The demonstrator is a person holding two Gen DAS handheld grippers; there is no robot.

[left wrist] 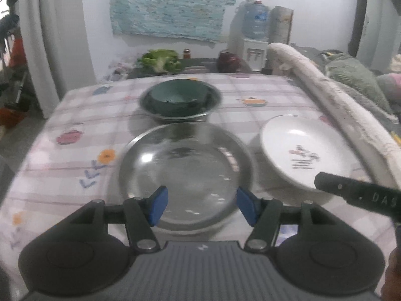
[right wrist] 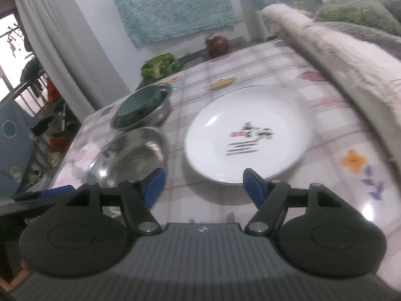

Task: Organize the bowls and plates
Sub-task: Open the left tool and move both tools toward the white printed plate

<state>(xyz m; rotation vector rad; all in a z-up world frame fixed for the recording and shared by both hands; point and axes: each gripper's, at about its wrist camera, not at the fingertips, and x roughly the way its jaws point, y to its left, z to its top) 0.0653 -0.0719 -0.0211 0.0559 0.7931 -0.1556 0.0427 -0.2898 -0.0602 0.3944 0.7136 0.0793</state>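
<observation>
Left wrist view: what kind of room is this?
Likely a lived-in home room, not a lab: a table under a checked floral tablecloth, a water dispenser with a blue bottle by the wall, and leafy green vegetables behind the dishes.

**Readable text: one fragment only**

You can read the pale letters "DAS" on the black arm of the right gripper (left wrist: 358, 192), which enters at the right edge of your left wrist view. The white plate (right wrist: 246, 133) carries printed lines and a small motif, too blurred for you to read.
</observation>
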